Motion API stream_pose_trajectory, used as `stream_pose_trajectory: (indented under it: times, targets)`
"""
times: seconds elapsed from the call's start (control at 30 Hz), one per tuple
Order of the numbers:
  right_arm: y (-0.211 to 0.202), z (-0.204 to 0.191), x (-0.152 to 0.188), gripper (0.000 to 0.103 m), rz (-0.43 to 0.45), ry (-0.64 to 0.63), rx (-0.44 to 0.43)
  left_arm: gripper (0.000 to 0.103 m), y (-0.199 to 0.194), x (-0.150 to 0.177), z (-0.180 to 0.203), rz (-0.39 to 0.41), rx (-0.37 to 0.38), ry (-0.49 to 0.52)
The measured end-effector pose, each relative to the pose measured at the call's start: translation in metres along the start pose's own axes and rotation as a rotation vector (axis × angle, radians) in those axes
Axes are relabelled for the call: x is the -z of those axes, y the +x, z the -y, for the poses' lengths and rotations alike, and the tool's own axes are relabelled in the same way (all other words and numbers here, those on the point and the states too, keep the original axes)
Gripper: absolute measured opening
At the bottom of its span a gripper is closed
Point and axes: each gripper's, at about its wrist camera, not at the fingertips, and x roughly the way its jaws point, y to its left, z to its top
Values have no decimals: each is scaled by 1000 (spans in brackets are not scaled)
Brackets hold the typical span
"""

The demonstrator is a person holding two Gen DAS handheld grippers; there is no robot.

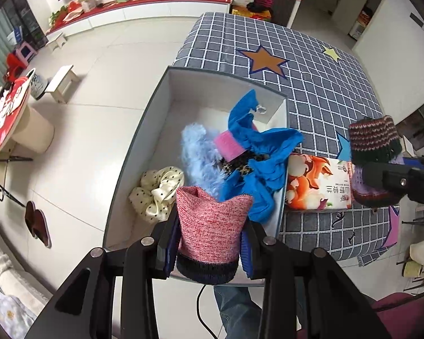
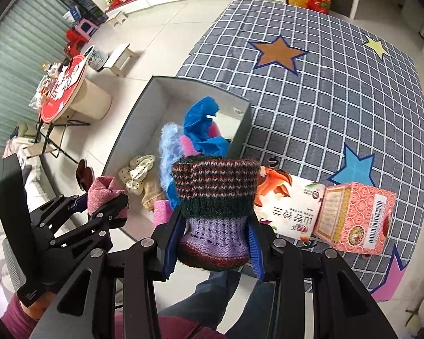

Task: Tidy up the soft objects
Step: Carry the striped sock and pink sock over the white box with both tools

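My left gripper (image 1: 210, 240) is shut on a pink knitted sock with a dark cuff (image 1: 210, 226), held over the near end of an open grey box (image 1: 144, 130). It also shows in the right wrist view (image 2: 106, 197). My right gripper (image 2: 216, 237) is shut on a striped purple and maroon knitted sock (image 2: 216, 195), held above the table edge to the right of the box (image 2: 135, 113). In the box lie a blue cloth (image 1: 257, 152), a fluffy light-blue item (image 1: 198, 152), a pink roll (image 1: 229, 144) and a cream dotted scrunchie (image 1: 158, 192).
A tissue pack with orange print (image 1: 316, 186) lies on the checked tablecloth (image 1: 311, 84) beside the box. A pink patterned carton (image 2: 356, 217) lies to its right. The floor to the left holds stools and a red round table (image 1: 5, 118).
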Motion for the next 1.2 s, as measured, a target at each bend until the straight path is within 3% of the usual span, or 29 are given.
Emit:
stream_pose_trajectory:
  times: [1.2]
  targets:
    - [31,-43,-23,43,-86,-122,14,39,15,5,-37,-40,-12,-106]
